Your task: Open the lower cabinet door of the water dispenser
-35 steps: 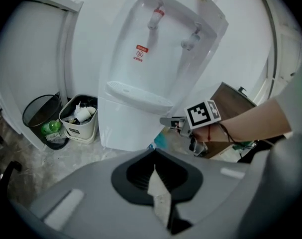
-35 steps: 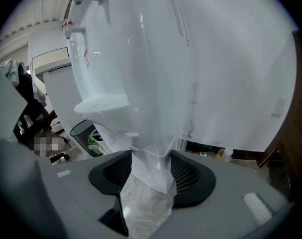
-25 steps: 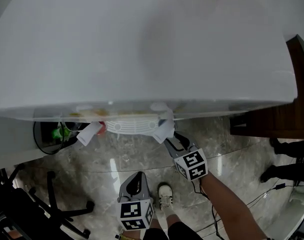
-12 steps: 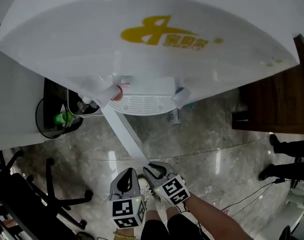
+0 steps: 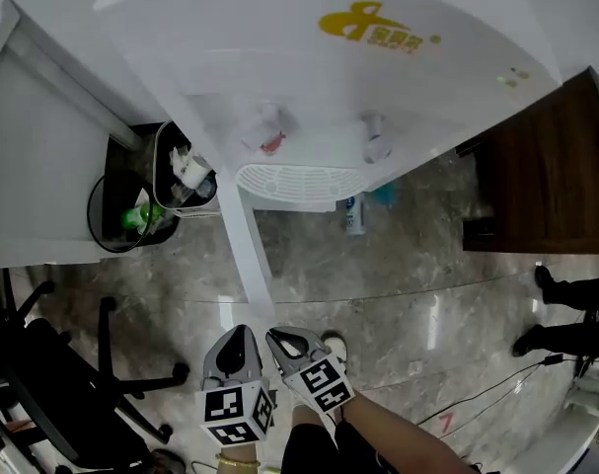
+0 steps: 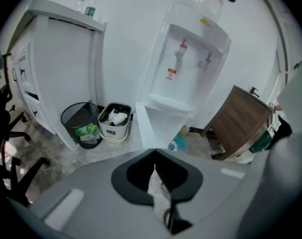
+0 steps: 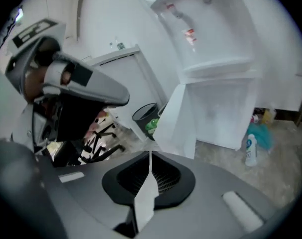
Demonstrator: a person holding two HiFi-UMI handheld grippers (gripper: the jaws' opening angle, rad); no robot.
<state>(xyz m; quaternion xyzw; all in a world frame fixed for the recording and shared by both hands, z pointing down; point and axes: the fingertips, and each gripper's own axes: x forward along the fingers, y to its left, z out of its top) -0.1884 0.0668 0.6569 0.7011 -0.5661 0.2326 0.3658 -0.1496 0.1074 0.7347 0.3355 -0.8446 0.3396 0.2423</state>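
Observation:
The white water dispenser [image 5: 378,87] with a yellow logo stands against the wall. Its lower cabinet door [image 5: 248,250] is swung wide open, edge-on in the head view; it also shows as the door [image 6: 150,127] in the left gripper view and the door [image 7: 178,118] beside the bare cabinet inside [image 7: 223,108]. Both grippers hang side by side in front of the door's free edge, apart from it. My left gripper [image 5: 235,346] [image 6: 154,153] is shut and empty. My right gripper [image 5: 287,344] [image 7: 150,156] has its jaws closing, nearly together, with nothing between them.
A black wire bin [image 5: 121,220] and a small bin of rubbish [image 5: 181,181] stand left of the dispenser, by a white cabinet [image 5: 33,146]. A bottle [image 5: 354,213] lies on the floor by its base. A brown wooden cabinet [image 5: 536,176] is at the right, a black chair [image 5: 42,383] at the lower left.
The door has swung from shut to wide open. My right gripper drew back from the dispenser's base and let go of the door's edge; both grippers moved away from the dispenser.

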